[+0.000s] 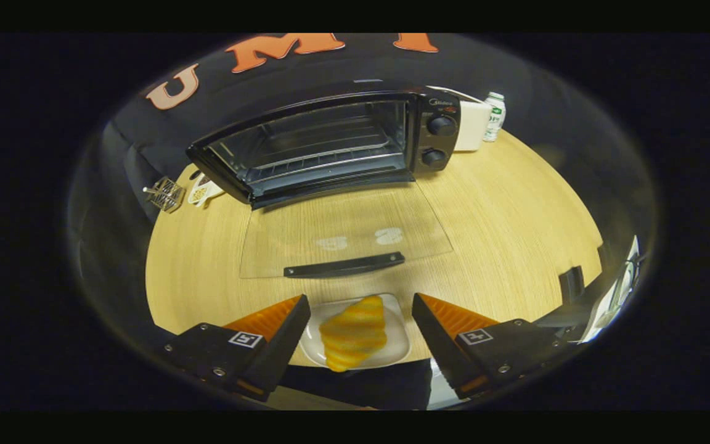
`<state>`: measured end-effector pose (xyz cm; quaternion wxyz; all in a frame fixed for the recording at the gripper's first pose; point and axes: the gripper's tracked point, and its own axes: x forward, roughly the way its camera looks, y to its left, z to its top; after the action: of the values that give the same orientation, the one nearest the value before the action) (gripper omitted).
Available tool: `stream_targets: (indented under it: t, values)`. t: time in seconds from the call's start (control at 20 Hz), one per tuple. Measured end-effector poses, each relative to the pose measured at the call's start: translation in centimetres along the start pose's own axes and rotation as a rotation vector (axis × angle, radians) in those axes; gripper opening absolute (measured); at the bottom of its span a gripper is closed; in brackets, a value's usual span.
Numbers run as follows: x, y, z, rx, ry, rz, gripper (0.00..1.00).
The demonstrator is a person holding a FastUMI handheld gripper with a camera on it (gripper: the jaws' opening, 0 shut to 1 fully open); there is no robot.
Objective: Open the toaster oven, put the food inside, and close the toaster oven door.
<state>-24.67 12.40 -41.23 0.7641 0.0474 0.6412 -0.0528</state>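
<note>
Croissant point(354, 333) lies on a white plate point(395, 345) at lower centre, between the gripper's point(358, 308) spread, empty fingers. The toaster oven point(324, 145) door point(346, 237) lies open. Next: descend, close on the pastry.

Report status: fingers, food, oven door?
Gripper open, fingers either side of the croissant on its plate. Toaster oven door down flat. Path ahead clear.

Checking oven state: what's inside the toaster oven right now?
Through the open door, the toaster oven shows a bare wire rack. The pastry sits on its plate between the open fingers.
</note>
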Motion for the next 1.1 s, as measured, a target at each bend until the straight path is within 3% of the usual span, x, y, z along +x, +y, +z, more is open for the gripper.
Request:
stream_targets:
  t: [0.35,0.7,0.9,1.1]
  values:
    - [-0.6,0.7,-7.1,0.04,0.126,-0.029,0.99]
    - [2.3,1.6,-11.3,0.034,0.218,-0.048,0.95]
    - [3.6,1.6,-11.9,0.036,0.227,-0.061,0.86]
    - [4.4,1.6,-11.8,0.015,0.213,-0.086,0.67]
